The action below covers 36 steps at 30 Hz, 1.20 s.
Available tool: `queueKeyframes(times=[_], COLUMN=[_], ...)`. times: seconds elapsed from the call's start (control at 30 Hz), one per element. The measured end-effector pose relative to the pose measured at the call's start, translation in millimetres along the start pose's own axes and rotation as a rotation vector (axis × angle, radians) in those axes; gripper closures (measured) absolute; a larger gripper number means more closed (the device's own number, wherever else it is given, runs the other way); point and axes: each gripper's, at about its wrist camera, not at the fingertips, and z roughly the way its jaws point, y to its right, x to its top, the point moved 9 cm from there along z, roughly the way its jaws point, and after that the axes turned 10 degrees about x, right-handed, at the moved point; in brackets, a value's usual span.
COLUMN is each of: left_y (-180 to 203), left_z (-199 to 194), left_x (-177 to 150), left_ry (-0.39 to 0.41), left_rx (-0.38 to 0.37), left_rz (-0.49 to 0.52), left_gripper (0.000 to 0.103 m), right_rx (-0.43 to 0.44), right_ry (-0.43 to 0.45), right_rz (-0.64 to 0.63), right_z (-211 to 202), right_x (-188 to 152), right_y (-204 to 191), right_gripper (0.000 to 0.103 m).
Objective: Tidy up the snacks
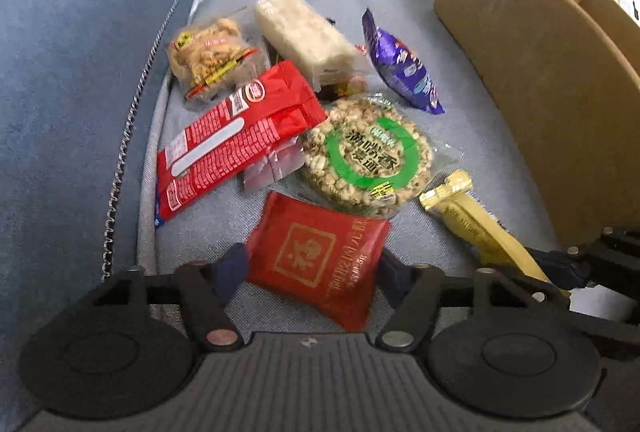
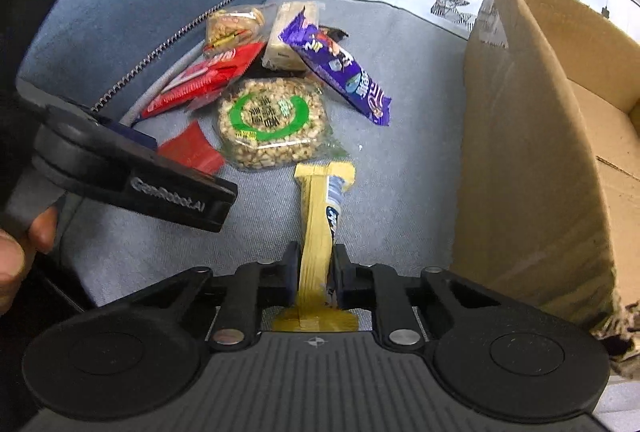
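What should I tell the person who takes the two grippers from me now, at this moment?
Right gripper: shut on the yellow bar, which still lies on the sofa seat.
Left gripper: jaws either side of the red square packet; no firm grip visible.
Other snacks lie in a pile on the seat: round green-label cake, purple bar, long red pack.
Cardboard box stands open at the right; no snack visible in it.
Left to do: move all snacks.

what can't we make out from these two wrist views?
- Cardboard box contents: right wrist view, near wall hides the inside.
- Dark wrapper: left wrist view, mostly hidden under the pale rice bar.
- Yellow bar near end: hidden behind the right gripper.
- Red packet: contact with the left gripper fingers unclear.
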Motion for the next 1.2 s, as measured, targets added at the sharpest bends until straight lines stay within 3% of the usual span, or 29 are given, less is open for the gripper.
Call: queueKeyframes(times=[0.13,0.37,0.47,0.53,0.63,0.7,0.9,1.2], left_y=[-10.8,-26.1,-31.6,-36.0,-40.0,-40.5,-32.0,-16.2], left_z=[-11.0,-18.8,-17.9,-14.9,-12.2,-9.9,-7.1,6.2], left_x=[-0.4,-7.5,-9.8,-10.3,-8.8,-6.9,-1.9,-2.1], left_ry=[0.026,-0.012,-0.038,-0.054,-0.053,-0.054,-0.049,-0.088], left_rx=[-0.019,-0.135,-0.174,-0.163,-0.162,-0.161,-0.190,-0.132], left_rz=[-0.055,-0.168,-0.217,-0.250,-0.281,-0.286,-0.248,-0.133], left_gripper=[0.053,0.054,0.045,0.029,0.024,0.018,0.011,0.001], right_rx=[0.022,0.072,0.071,0.068,0.063,0.064,0.069,0.063], right_ry=[0.015,0.011,-0.015,-0.014,-0.008,-0.012,-0.028,-0.039], right_rz=[0.017,0.038,0.058,0.071,0.073,0.071,0.078,0.074], right_z=[-6.3,-7.9,-2.0,-1.1,-0.7,0.6,3.3,6.5], right_x=[1.6,0.1,-3.6,-3.0,-2.1,-2.2,-3.5,-4.8], right_y=[-1.5,-7.3,-5.8,-4.0,-2.7,-2.7,-1.0,0.4], right_gripper=[0.088,0.088,0.087,0.080,0.070,0.068,0.067,0.064])
